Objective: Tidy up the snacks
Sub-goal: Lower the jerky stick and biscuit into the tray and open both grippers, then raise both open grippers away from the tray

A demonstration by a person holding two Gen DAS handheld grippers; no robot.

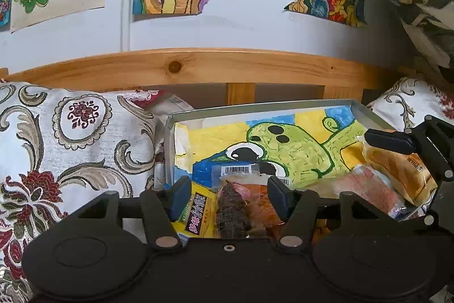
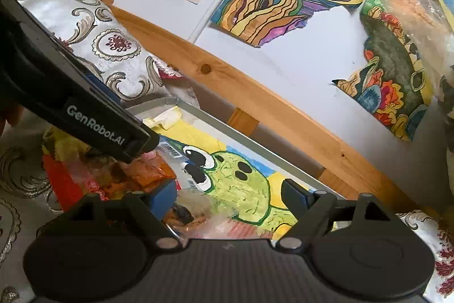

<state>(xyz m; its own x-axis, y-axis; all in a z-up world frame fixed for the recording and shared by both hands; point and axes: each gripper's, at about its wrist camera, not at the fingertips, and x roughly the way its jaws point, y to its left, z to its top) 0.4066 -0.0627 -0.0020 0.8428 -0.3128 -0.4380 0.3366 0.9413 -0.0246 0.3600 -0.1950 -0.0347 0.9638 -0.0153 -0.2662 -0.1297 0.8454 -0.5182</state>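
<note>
Going L to R from the metal tray (image 1: 283,104): our left gripper (image 1: 229,189) hangs released over its near-left corner, jaws apart w/ a clear snack pack (image 1: 235,200) between, not gripped. Yellow packet (image 1: 198,206) lies just left of that. Tray's far half is bare drawing, roomy. Our right gripper (image 2: 227,195) sits unclenched over the near-right part, above the bread bag (image 1: 397,163) by the right wall.

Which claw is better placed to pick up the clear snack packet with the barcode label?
Probably the left claw: it is open and the clear packet lies between its fingers in the tray. The right claw is open too, but sits over other snacks.
</note>
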